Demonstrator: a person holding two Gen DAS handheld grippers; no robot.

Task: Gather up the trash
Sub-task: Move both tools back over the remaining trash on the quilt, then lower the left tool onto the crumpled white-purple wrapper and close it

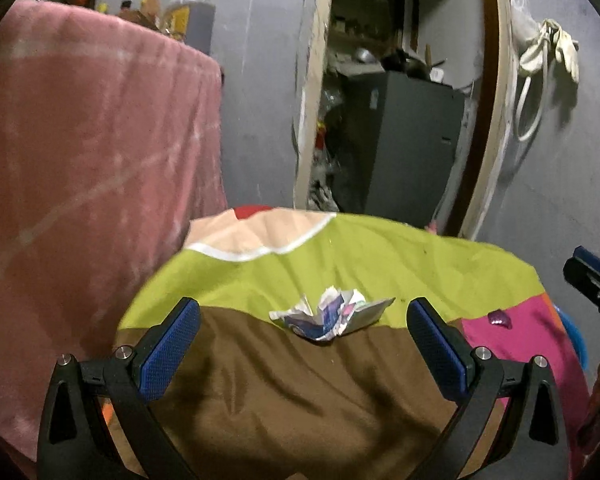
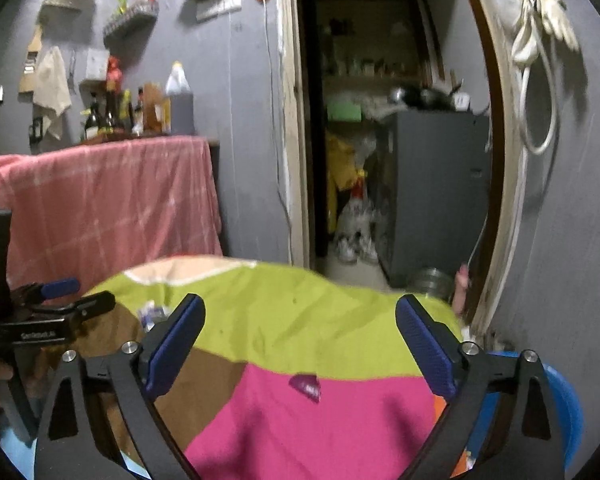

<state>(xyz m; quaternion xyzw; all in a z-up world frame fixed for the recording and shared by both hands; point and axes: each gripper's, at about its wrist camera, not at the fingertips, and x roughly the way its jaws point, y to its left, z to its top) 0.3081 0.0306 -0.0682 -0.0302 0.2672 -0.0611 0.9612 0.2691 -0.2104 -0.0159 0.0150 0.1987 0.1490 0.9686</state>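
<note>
A crumpled white and blue paper wrapper (image 1: 328, 316) lies on the colourful cloth (image 1: 340, 252), on the line between its green and brown patches. My left gripper (image 1: 304, 320) is open, its blue pads either side of the wrapper and a little short of it. A small purple wrapper (image 2: 306, 387) lies on the pink patch; it also shows in the left wrist view (image 1: 499, 318). My right gripper (image 2: 300, 332) is open and empty above the purple wrapper. The crumpled wrapper (image 2: 152, 314) shows at the left in the right wrist view.
A pink cloth-covered stand (image 2: 108, 200) with bottles (image 2: 112, 112) stands at the left. An open doorway (image 2: 384, 140) behind shows a grey cabinet (image 2: 436, 192). A blue bin rim (image 2: 568, 404) sits at the cloth's right edge. A white cable (image 2: 540, 92) hangs on the wall.
</note>
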